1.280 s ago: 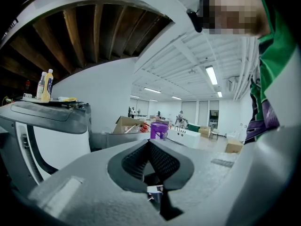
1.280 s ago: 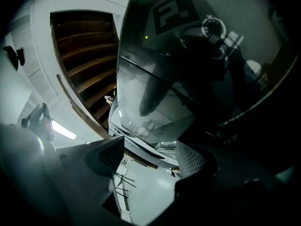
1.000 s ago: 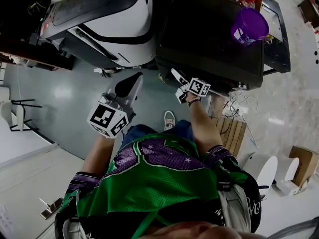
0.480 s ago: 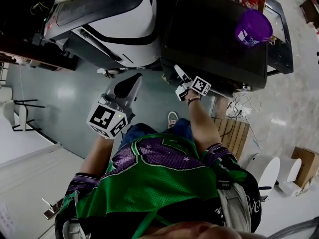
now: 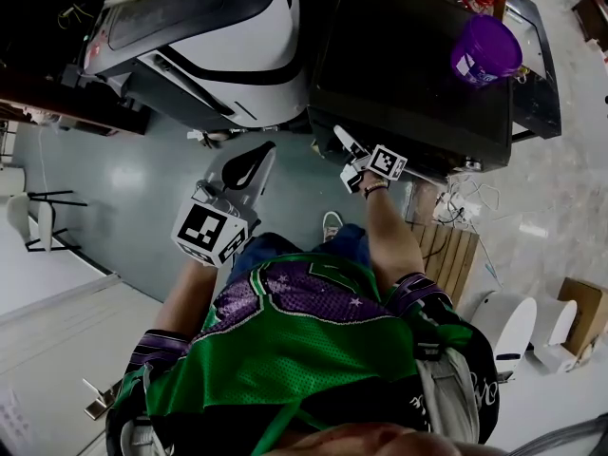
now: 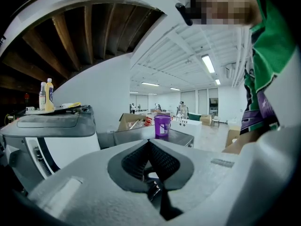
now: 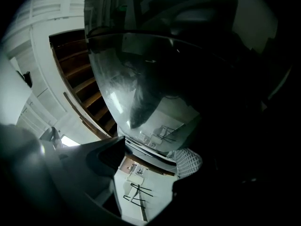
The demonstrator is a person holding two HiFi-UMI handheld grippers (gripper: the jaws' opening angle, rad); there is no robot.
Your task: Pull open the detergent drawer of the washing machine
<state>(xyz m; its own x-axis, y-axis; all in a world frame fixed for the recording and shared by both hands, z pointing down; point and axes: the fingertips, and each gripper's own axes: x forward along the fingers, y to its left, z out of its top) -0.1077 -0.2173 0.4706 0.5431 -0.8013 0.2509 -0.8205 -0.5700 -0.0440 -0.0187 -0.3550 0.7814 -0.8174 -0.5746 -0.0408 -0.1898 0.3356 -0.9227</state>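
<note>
A dark front-loading washing machine (image 5: 408, 55) stands ahead of me, seen from above; its detergent drawer is hidden under the top edge. My right gripper (image 5: 342, 139) points at the upper left of the machine's front, close to it. In the right gripper view the jaws stand apart around a gap (image 7: 148, 161), with the glossy curved front (image 7: 141, 79) filling the picture just beyond them; I cannot tell whether they touch it. My left gripper (image 5: 258, 152) hangs apart over the floor, left of the machine. Its pads (image 6: 162, 161) meet with nothing between them.
A white and black top-loading machine (image 5: 218, 27) stands to the left, with bottles (image 6: 47, 95) on it. A purple bucket (image 5: 486, 47) sits on the dark machine's top. A wooden pallet (image 5: 446, 255), cables and a cardboard box (image 5: 579, 316) lie at the right; a chair (image 5: 33, 221) stands at the left.
The view has drifted slightly. Both grippers keep their places relative to the machines, and the jaws look the same.
</note>
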